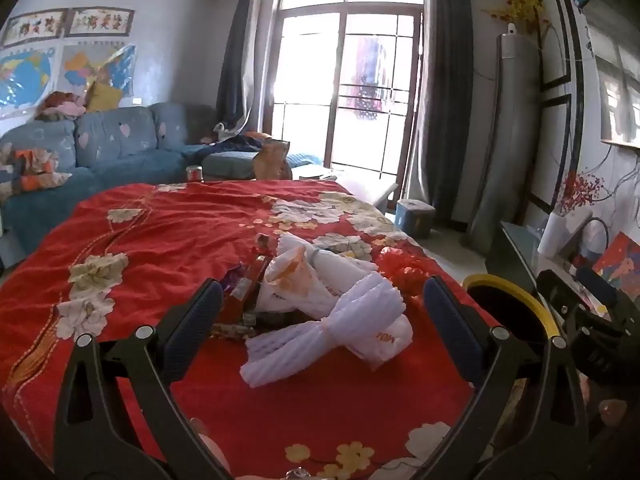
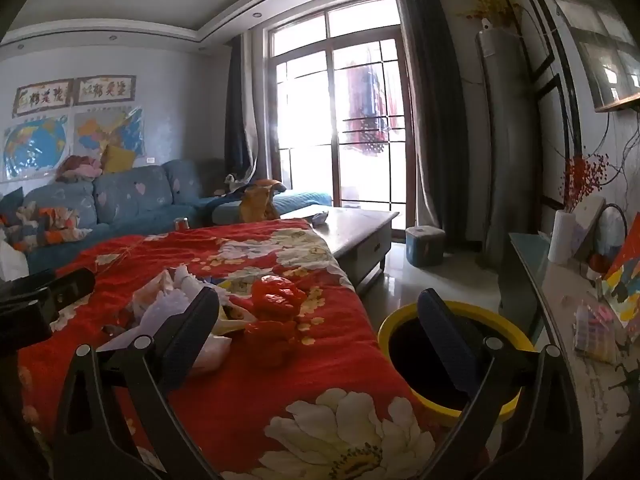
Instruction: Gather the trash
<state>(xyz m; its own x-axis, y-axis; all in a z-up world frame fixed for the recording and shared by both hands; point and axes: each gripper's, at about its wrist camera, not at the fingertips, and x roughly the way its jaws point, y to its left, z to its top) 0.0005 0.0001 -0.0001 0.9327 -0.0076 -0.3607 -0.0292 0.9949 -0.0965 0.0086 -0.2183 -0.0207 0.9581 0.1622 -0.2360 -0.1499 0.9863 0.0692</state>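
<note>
Left wrist view: our left gripper (image 1: 322, 312) was spread wide and empty around the white foam wrap (image 1: 326, 332), which lay left of the yellow bin (image 1: 516, 288); we should close low on its middle. Right wrist view: our right gripper (image 2: 318, 322) was also spread and empty, with the red bag (image 2: 276, 308) left of the bin (image 2: 400, 320).

Surface: covered by a red floral-print cloth (image 1: 168, 232). On the cloth, a pile: white ribbed foam netting bundle (image 1: 340, 332), white-and-orange plastic bag (image 1: 292, 276), dark snack wrappers (image 1: 244, 292), and, just beside it, crumpled red plastic bag (image 2: 276, 300). Floor (image 2: 424, 280): round yellow-rimmed black trash bin (image 2: 452, 352) beside the surface's edge.
</note>
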